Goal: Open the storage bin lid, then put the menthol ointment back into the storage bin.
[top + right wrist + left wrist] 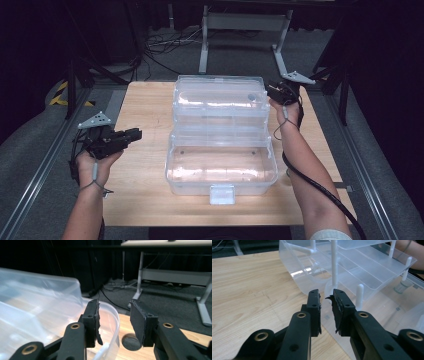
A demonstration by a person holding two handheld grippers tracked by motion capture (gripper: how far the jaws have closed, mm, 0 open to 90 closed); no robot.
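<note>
A clear plastic toolbox stands open in the middle of the wooden table (145, 200). Its base (220, 172) is nearest me, its tray (220, 132) is raised on white posts (334, 265), and its lid (220, 92) is folded back. My left gripper (134, 135) is left of the box and points at it. Its jaws (327, 298) stand a narrow gap apart with nothing between them, close to the box's side wall (297, 270). My right gripper (272, 92) is at the lid's far right corner, open (114, 303), with the lid's curved rim (113, 315) just beyond its jaws.
A white latch (222, 194) hangs at the base's front. A round hole (131, 342) is cut in the tabletop near the lid. Metal rails (45, 160) run along both table sides. Behind the table stand a grey frame (240, 22) and floor cables (165, 45).
</note>
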